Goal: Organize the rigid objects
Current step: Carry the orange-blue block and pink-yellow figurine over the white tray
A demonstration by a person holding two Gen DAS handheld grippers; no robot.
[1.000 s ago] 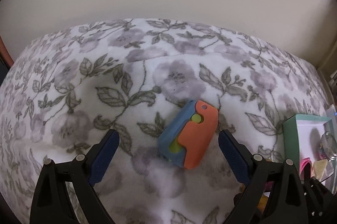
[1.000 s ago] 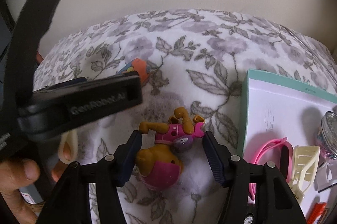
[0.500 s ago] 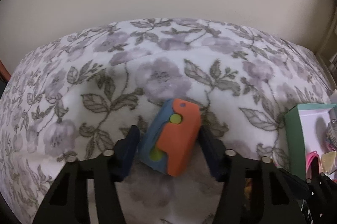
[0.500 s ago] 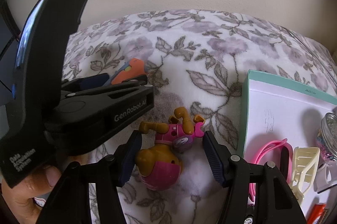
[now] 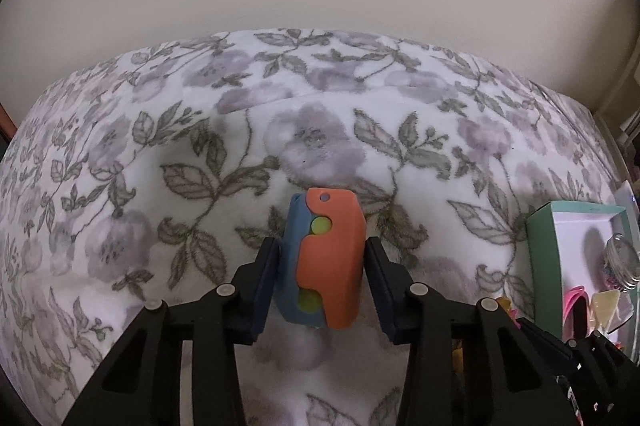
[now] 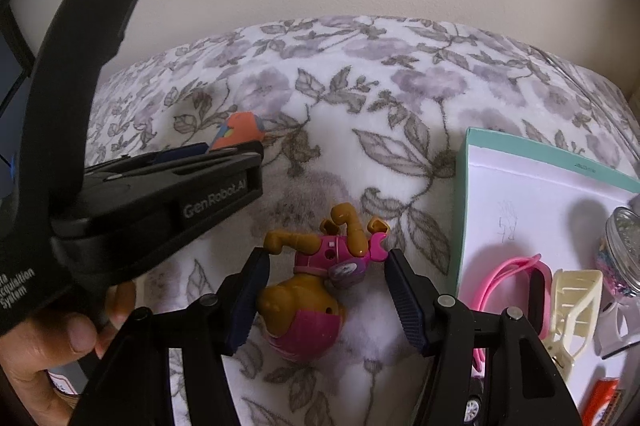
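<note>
Toy dog [image 6: 308,290] head half-hidden, jar [image 6: 622,254] cropped

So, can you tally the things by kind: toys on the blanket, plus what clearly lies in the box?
Toys: 2 (orange-and-blue toy, dog figure)
Pink band: 1
Hair clip: 1
Jar: 1
Total: 5

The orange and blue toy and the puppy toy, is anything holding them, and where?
The left gripper, which has just been closing, pinches the orange and blue toy by its two long sides. The puppy toy lies unheld between the right gripper's open jaws.
</note>
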